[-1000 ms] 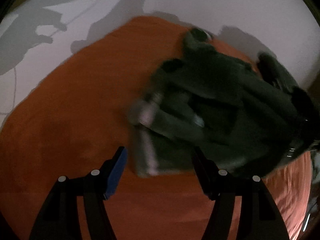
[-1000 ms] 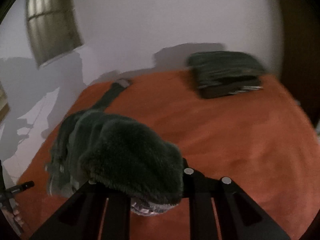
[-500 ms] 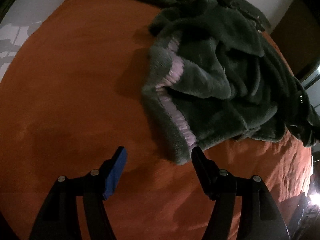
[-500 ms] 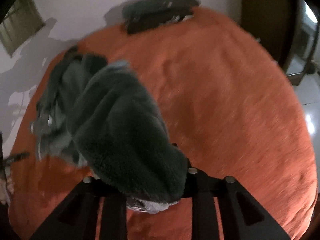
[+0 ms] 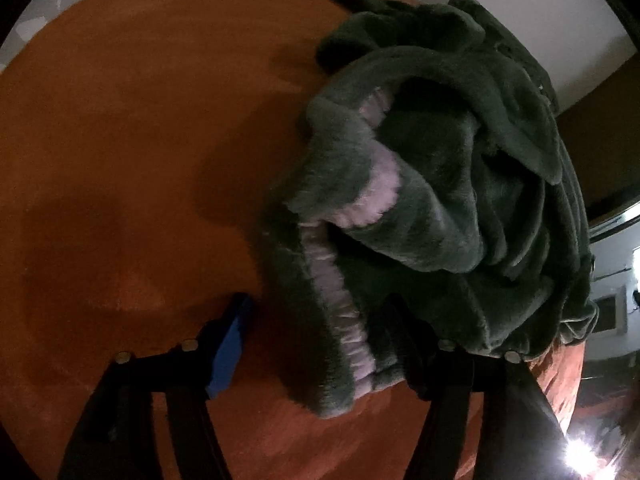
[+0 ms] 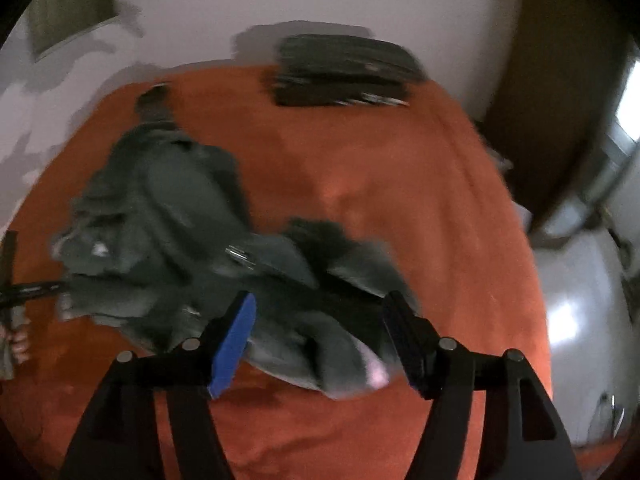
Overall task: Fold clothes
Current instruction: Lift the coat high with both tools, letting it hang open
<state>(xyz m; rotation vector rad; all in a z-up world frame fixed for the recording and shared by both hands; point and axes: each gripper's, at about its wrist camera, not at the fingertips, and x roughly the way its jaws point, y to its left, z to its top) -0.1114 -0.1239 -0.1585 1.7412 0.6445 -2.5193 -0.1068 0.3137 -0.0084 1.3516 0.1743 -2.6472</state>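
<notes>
Tongs (image 6: pixel 320 340) over crumpled grey-green fleece (image 6: pixel 168 216)

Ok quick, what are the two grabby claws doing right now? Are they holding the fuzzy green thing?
Left gripper: open, closing around the fuzzy green garment's edge, not gripping.
Right gripper: open, jaws just opened, garment let go.

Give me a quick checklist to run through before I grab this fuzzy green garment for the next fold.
1. Right gripper free of the green garment: ok, jaws have just opened, fabric lies loose between them.
2. Left gripper open: ok, jaws apart.
3. Hem edge between the left jaws: ok, though not yet pinched.
4. Garment spread flat: not ok, bunched up.
5. Folded pile clear of the garment: ok, it sits apart at the far edge.
6. Orange bedspread bare beside the garment: ok.
</notes>
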